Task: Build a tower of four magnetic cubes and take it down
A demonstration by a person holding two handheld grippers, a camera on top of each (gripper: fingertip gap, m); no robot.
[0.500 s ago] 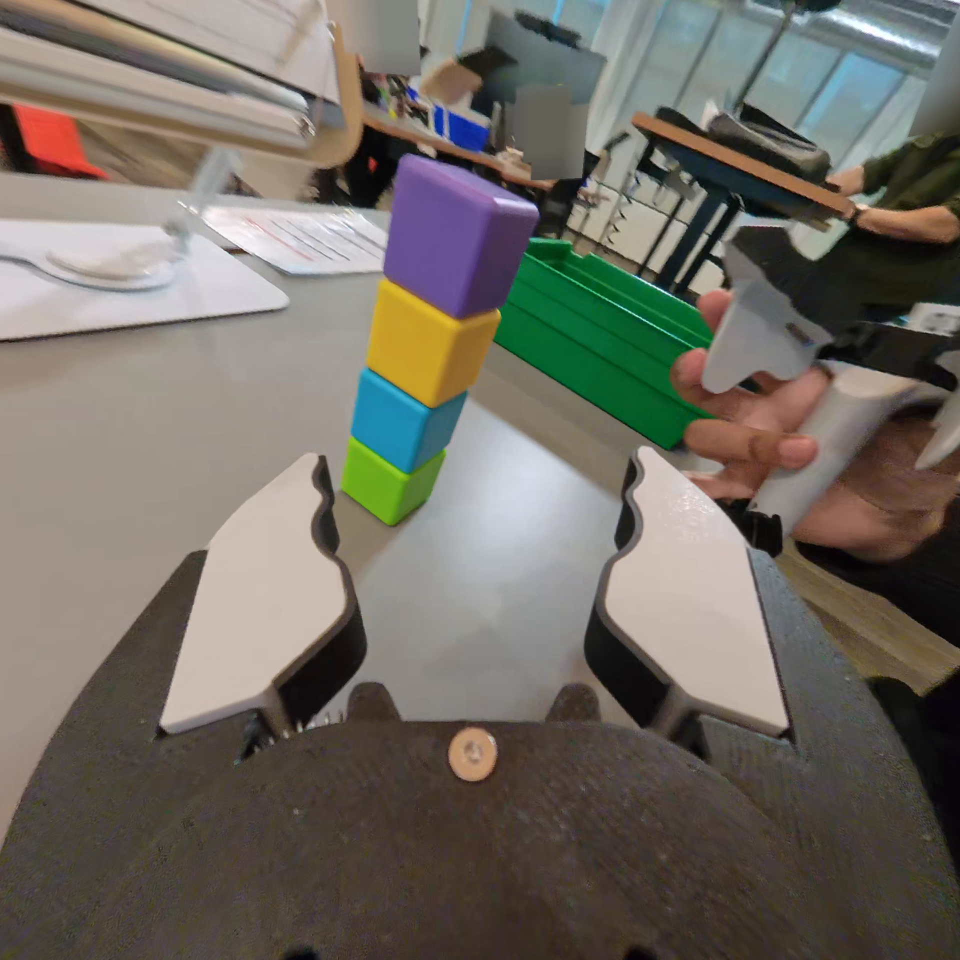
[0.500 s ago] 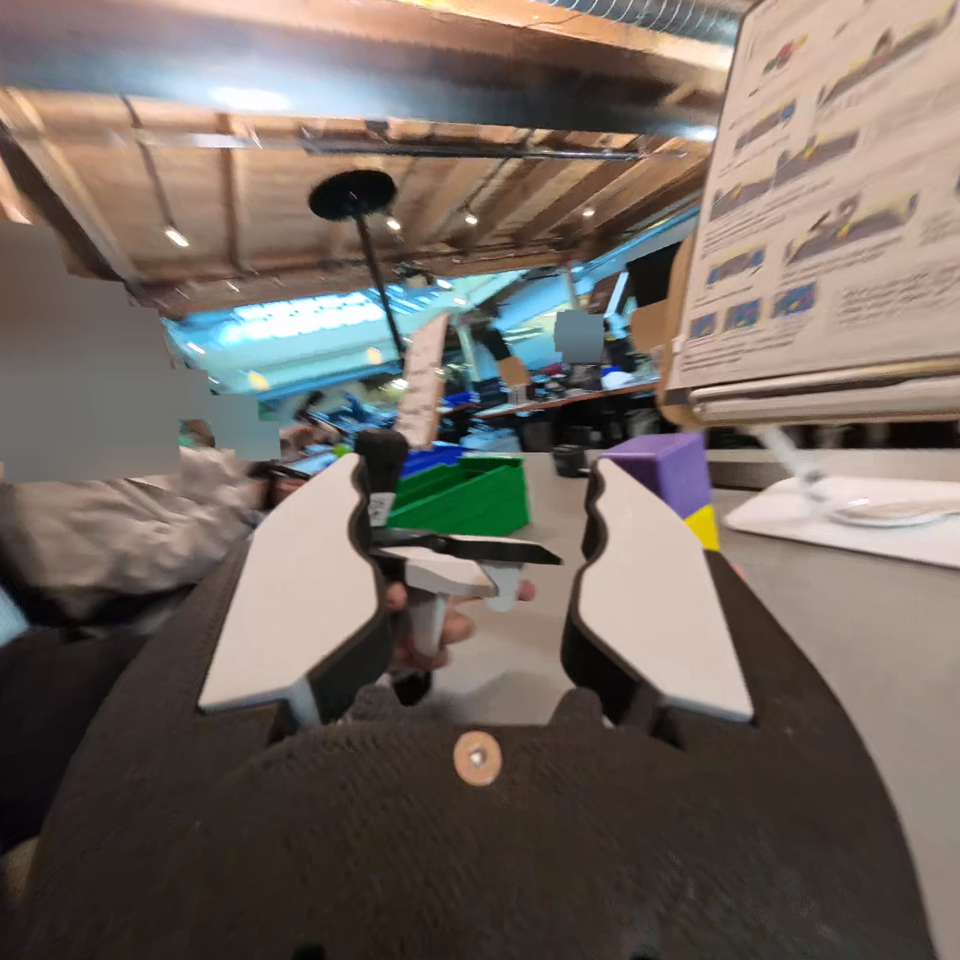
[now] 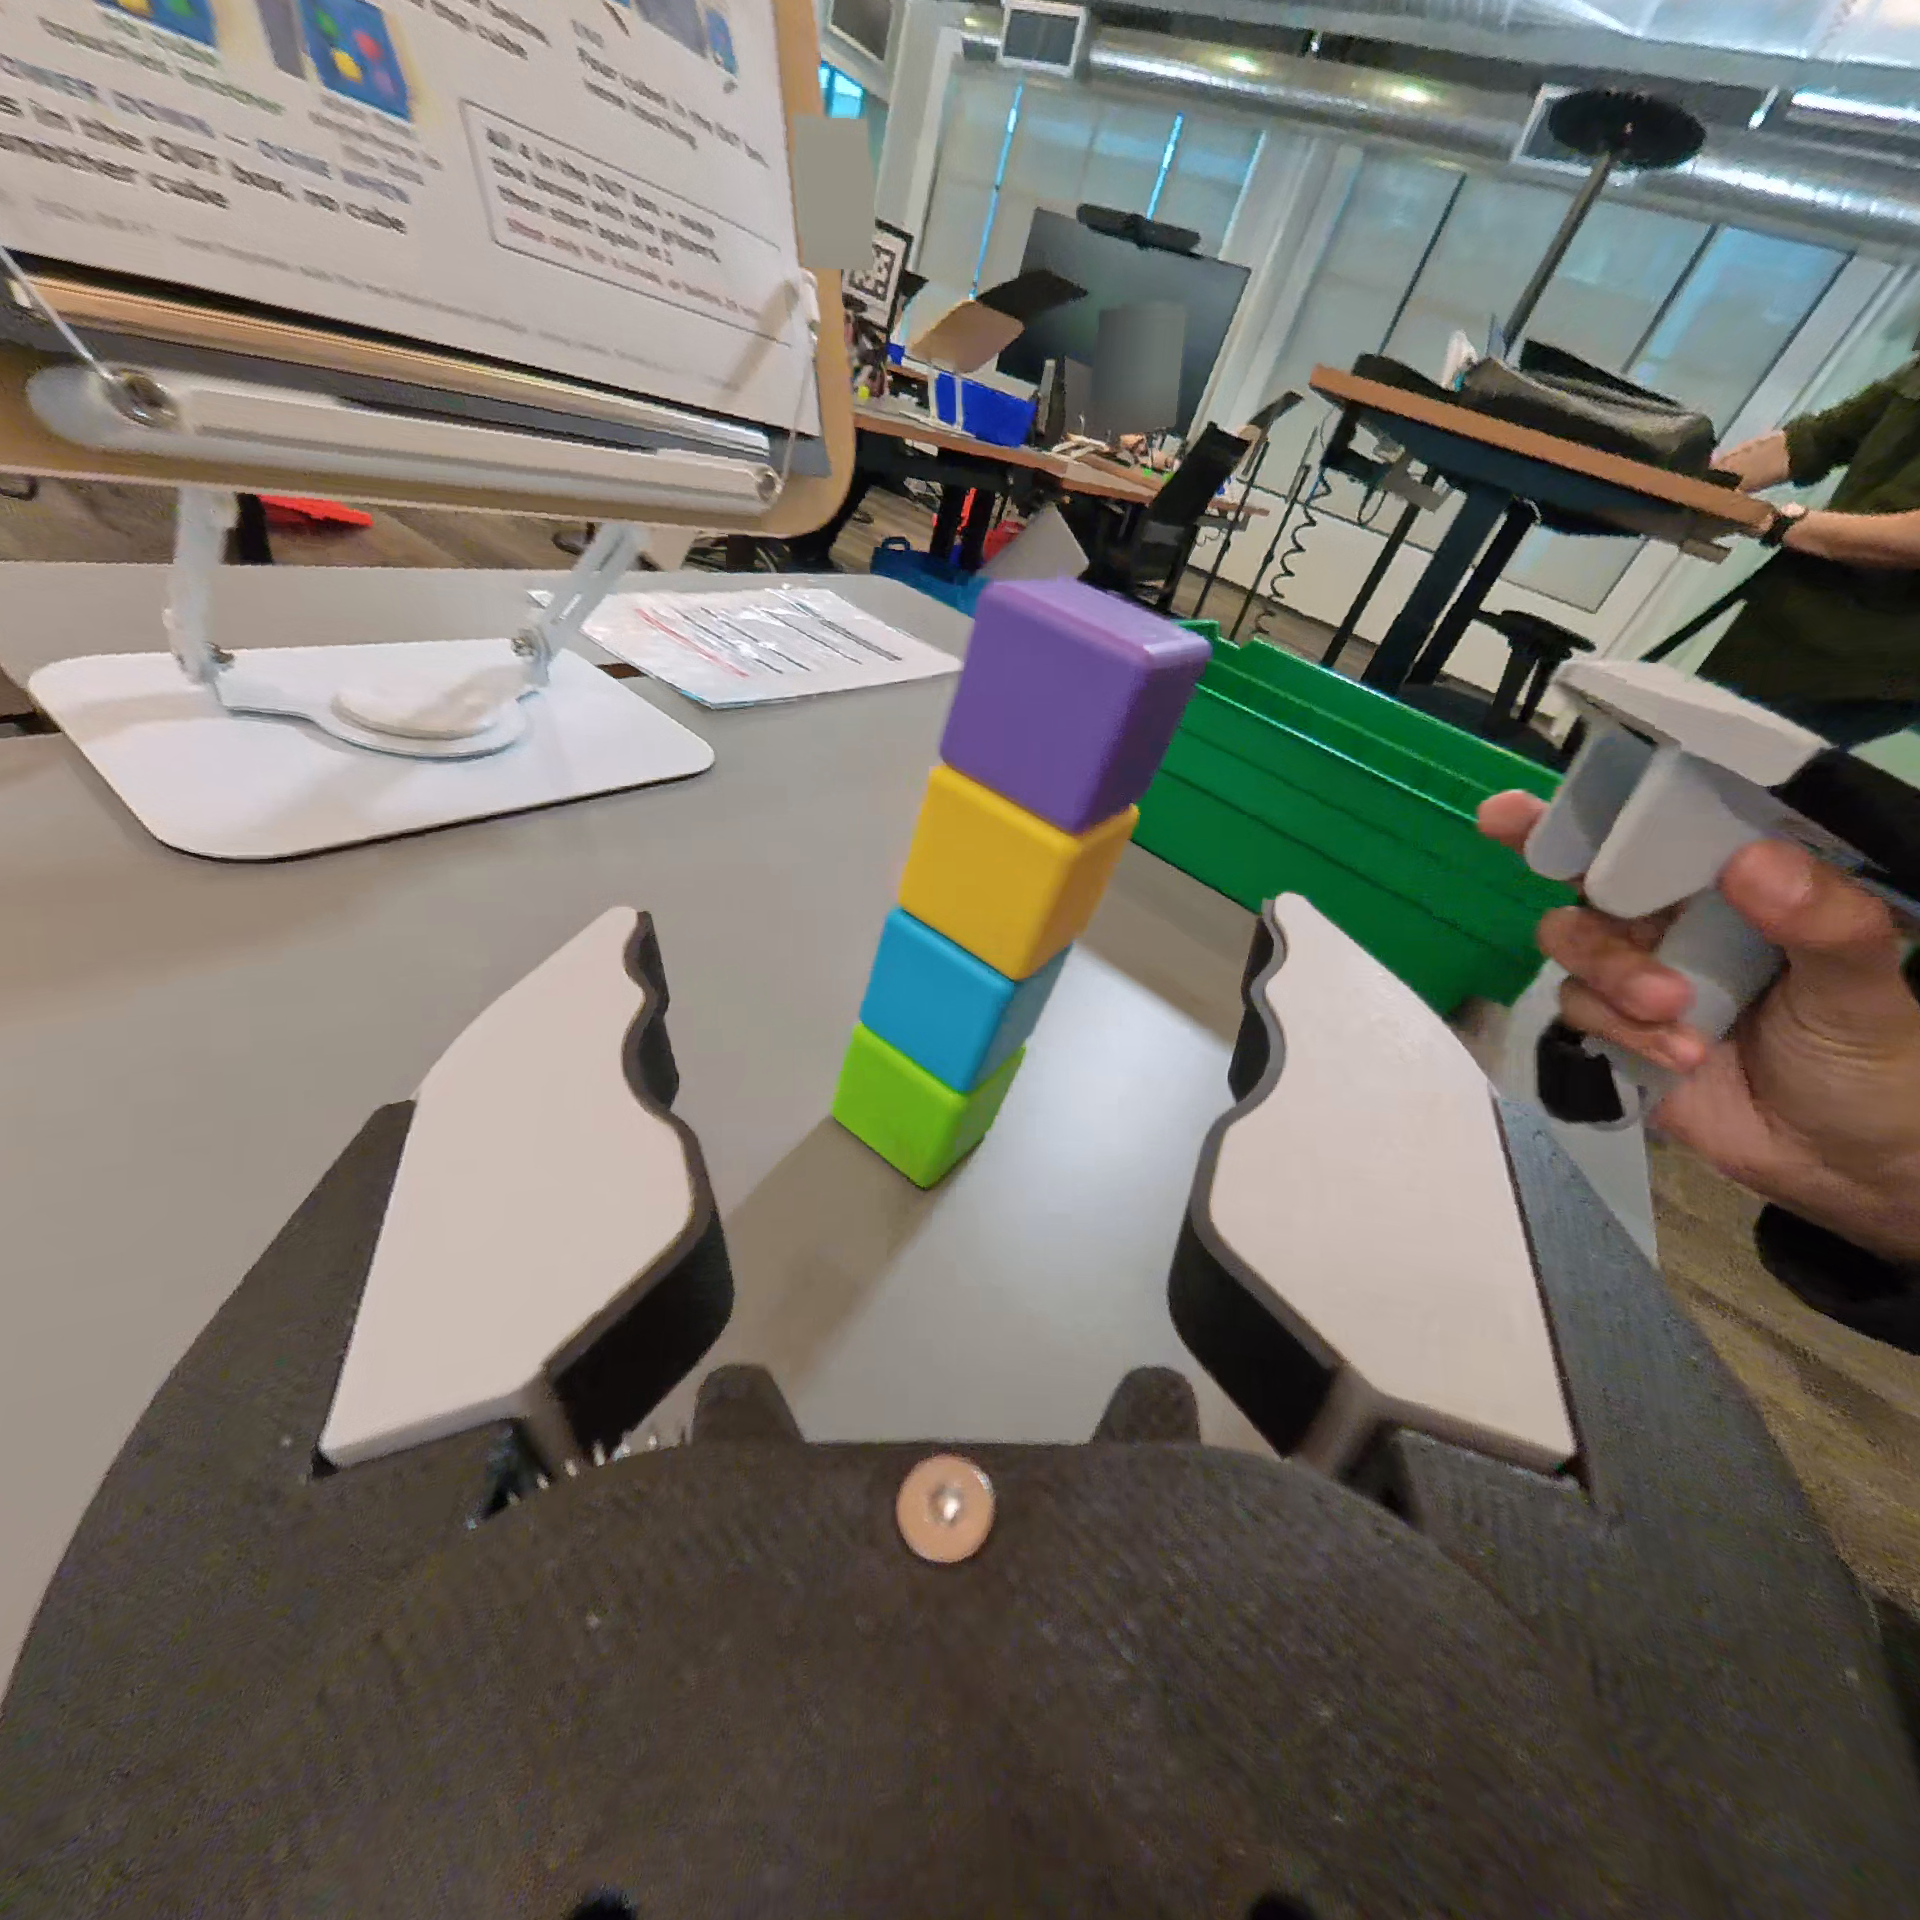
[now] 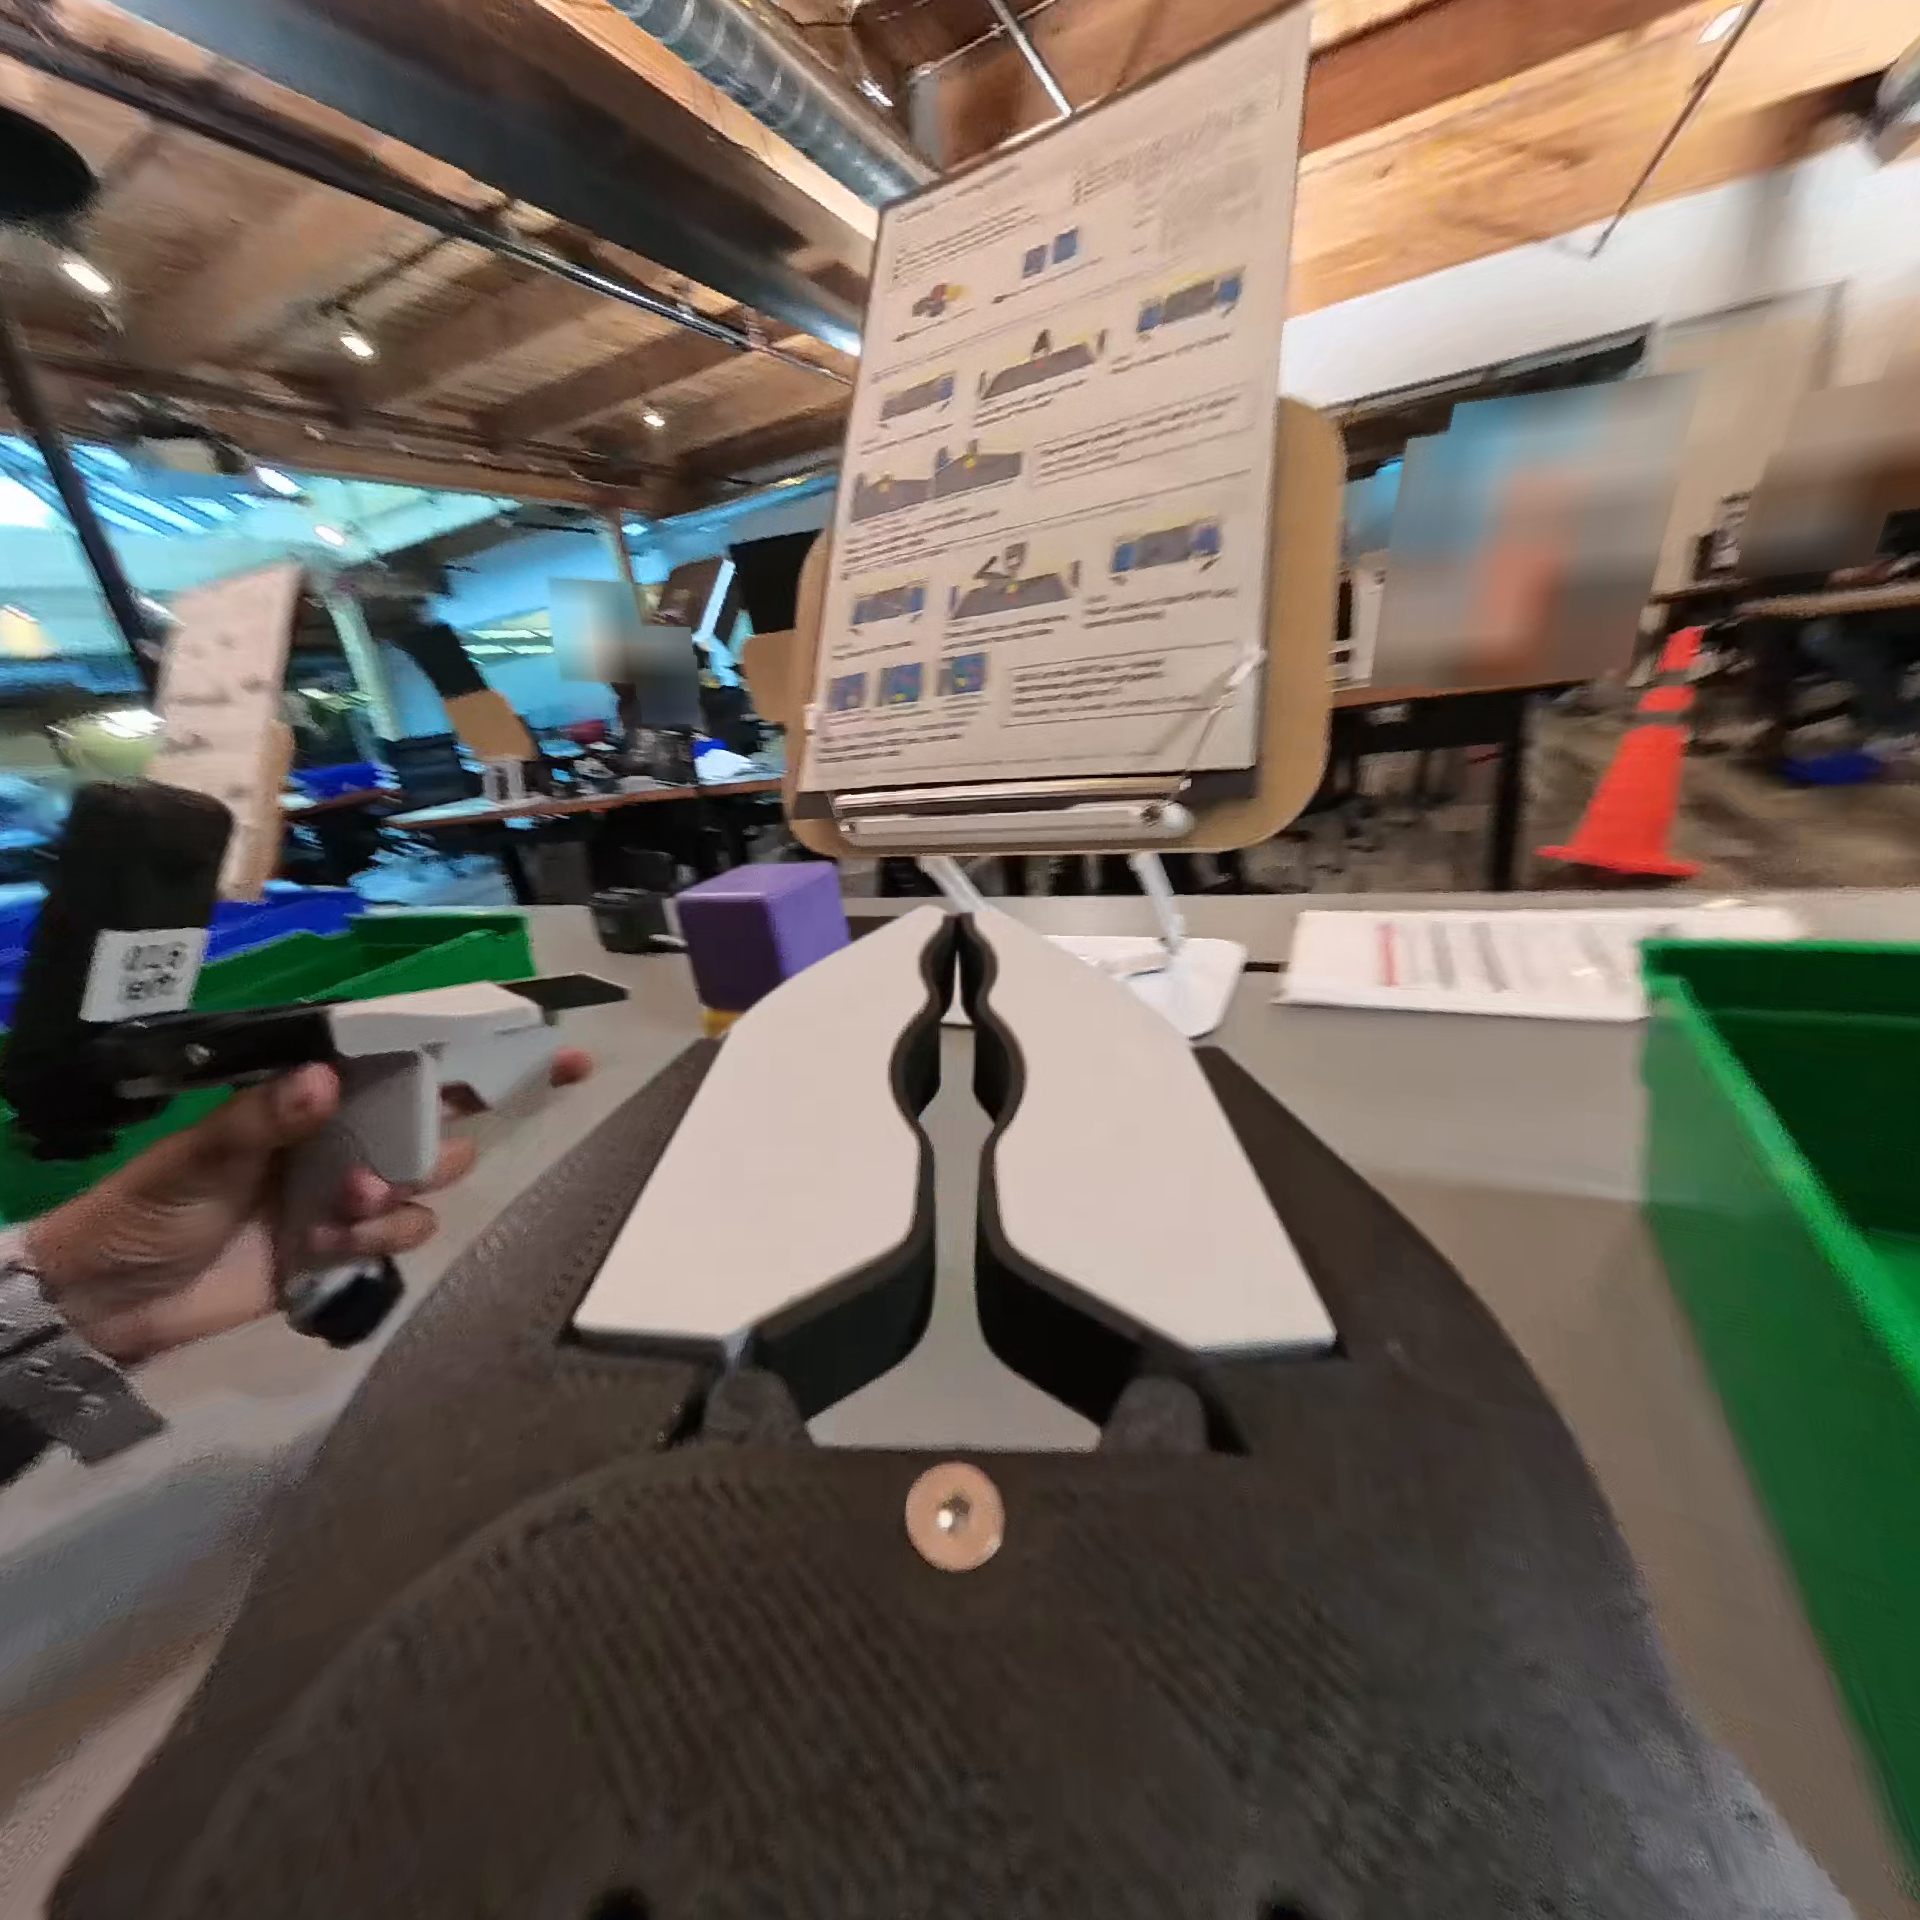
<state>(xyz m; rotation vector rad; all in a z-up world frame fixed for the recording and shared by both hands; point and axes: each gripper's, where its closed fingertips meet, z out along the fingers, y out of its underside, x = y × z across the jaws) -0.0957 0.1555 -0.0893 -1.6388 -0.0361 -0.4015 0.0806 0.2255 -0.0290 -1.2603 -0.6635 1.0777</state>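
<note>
- A tower of four cubes is seen on the bench, purple cube topmost.
- The left gripper is spread, empty.
- The right gripper appears pressed together, empty.

Ahead and left of the left hand-held gripper, a white document stand holds an instruction sheet above the grey surface. A laminated page lies beyond it. A green bin sits ahead-right. An orange cone stands far off.
</note>
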